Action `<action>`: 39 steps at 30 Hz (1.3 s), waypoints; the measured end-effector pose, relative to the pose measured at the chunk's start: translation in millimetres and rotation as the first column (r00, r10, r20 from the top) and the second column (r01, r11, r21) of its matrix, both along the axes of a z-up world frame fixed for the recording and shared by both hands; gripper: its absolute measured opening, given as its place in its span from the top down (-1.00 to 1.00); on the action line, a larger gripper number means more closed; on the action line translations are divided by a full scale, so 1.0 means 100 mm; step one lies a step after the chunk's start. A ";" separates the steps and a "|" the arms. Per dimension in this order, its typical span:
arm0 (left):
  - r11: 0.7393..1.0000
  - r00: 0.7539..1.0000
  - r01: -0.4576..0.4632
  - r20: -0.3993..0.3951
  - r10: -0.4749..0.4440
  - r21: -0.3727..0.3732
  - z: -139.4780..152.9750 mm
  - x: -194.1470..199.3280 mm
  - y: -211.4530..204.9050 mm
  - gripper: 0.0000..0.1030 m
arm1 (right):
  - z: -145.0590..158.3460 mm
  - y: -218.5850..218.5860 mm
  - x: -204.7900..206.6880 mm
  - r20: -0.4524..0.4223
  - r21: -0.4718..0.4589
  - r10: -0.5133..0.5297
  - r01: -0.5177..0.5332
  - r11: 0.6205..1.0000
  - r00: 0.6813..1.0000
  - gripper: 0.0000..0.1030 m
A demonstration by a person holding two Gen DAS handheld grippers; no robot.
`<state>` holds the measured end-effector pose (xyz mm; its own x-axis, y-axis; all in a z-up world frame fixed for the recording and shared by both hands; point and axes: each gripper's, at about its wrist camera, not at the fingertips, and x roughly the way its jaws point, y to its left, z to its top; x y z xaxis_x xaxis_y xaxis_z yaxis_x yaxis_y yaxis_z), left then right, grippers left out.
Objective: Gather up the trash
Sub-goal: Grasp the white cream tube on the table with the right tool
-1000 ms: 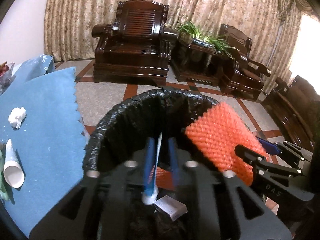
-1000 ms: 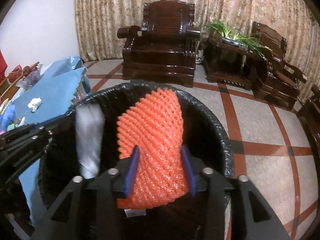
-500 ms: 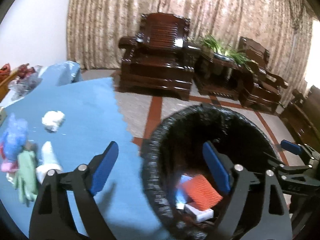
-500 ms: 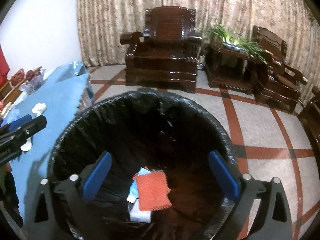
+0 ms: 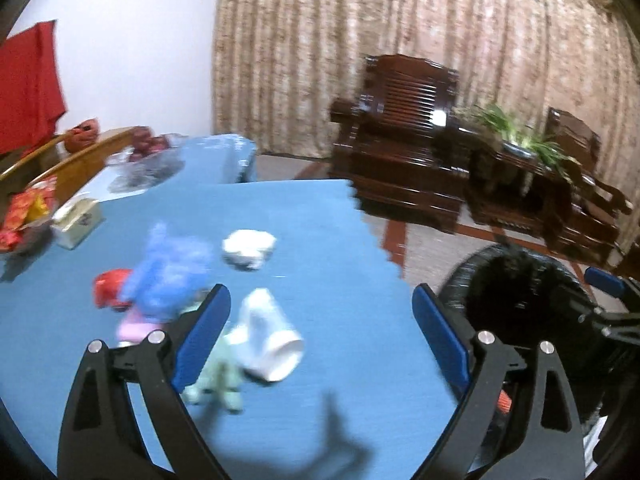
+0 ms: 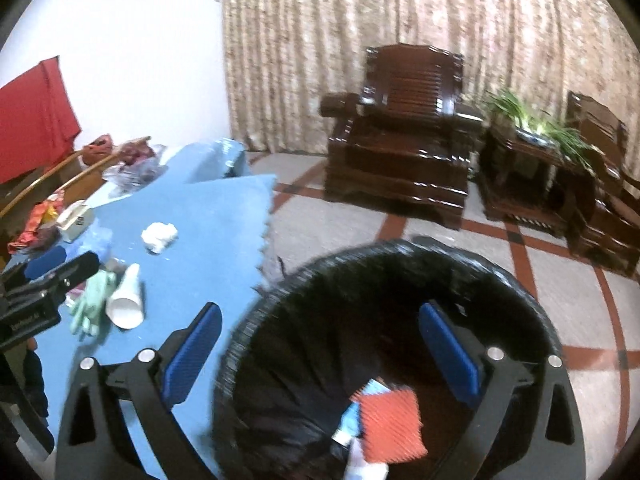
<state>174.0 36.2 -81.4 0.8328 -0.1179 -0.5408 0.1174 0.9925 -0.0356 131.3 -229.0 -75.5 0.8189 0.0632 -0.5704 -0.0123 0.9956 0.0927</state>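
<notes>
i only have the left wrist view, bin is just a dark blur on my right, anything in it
Observer: Yes. The right wrist view looks down into the trash bin; an orange mesh piece lies at the bottom.
Operator: anything else down there
Observer: A light blue scrap lies against the mesh's left edge.
Operator: is the right gripper holding anything
Observer: No. The right gripper is open and empty above the bin.
</notes>
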 end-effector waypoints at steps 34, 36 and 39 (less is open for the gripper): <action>0.960 0.957 -0.274 -0.076 0.279 0.061 -0.50 -0.01 1.42 -0.73 | -0.69 1.96 0.86 -0.118 0.024 0.365 -0.365 0.931 0.923 -0.42; 0.960 0.957 -0.273 -0.081 0.278 0.062 -0.52 0.01 1.42 -0.73 | -0.74 1.99 0.90 -0.133 0.024 0.368 -0.368 0.929 0.920 -0.33; 0.960 0.957 -0.272 -0.084 0.276 0.061 -0.54 0.02 1.42 -0.73 | -0.78 2.01 0.94 -0.145 0.037 0.378 -0.377 0.926 0.914 -0.28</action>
